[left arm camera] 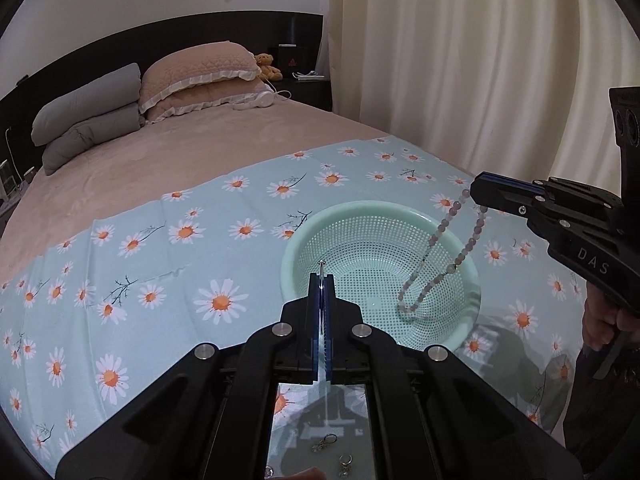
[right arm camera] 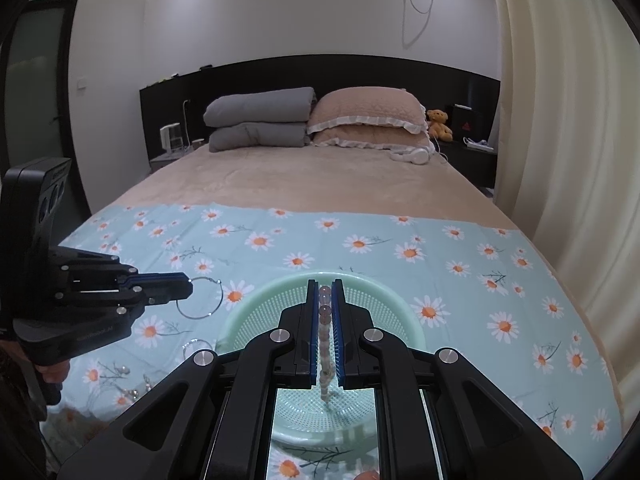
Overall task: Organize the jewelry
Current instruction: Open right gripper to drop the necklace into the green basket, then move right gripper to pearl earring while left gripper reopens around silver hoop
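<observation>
Right tool [right arm camera: 325, 292] is gripping the bead strand [left arm camera: 436, 264], dangling into the green basket [left arm camera: 304, 240]; left tool [right arm camera: 188, 286], beside the basket, is pinching a hoop earring [right arm camera: 202, 298]. Best lowering before releasing.

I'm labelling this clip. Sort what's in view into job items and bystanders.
Job items: beaded necklace held by right gripper over the green mesh basket; hoop earring held by left gripper; loose rings on the daisy cloth.

Bystanders: pillows, grey quilt, teddy bear, white headphones, curtain.
</observation>
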Tool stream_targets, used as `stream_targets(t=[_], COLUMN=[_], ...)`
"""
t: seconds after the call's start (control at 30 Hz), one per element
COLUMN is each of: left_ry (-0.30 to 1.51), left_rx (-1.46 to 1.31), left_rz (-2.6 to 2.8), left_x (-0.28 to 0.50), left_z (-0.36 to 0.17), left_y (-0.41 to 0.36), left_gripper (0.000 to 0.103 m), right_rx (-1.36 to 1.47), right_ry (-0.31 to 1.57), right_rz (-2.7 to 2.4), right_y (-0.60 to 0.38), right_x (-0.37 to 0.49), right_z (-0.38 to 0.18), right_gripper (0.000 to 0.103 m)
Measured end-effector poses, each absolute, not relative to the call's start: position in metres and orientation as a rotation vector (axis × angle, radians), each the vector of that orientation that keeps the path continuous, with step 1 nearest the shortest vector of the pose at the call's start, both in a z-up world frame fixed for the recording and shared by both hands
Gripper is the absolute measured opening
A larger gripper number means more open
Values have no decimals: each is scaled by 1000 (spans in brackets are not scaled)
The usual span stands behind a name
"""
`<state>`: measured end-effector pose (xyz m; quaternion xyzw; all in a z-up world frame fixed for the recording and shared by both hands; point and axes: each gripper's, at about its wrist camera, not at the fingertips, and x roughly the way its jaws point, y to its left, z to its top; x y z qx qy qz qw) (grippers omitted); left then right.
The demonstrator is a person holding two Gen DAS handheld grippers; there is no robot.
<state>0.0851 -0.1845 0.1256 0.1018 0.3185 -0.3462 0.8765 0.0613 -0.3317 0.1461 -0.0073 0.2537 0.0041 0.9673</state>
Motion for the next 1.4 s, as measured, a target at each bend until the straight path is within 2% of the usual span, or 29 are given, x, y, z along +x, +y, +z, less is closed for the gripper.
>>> stream_targets(t=[0.17,0.2,0.23,0.27,0.3,0.47,0.6,0.97,1.17,1.4], left_ry=[677,675,673,670,664,642,648,739,769,802], left_rx=[224,232,240,241,239,283,304,259,226,224], left_rz=[-755,-751,-746,-749,-749,-706,-641,-516,-539,-591], left_x=[84,83,82,81,80,76,77,88,92,101], left_z=[123,122,121,121,121,120,113,68,46,24], left_y=[-201,-203,-204,-204,-203,-195,-169,-93,-90,-110], left_gripper=[3,13,23,48,58,60,70,71,71,71], right_rx=[-9,-10,-5,4,13,11,7,48,29,31], right_ry=[525,524,521,519,508,498,501,547,587,674], right_rz=[4,-5,-14,-13,-8,-17,-10,64,118,202], right_y=[-337,-337,-338,-340,-342,-344,-343,-321,-304,-283], right_x=[63,63,63,62,60,55,50,8,-17,-12], right_z=[144,144,144,144,144,146,145,105,76,43], right_gripper=[7,15,24,55,73,72,72,73,77,77])
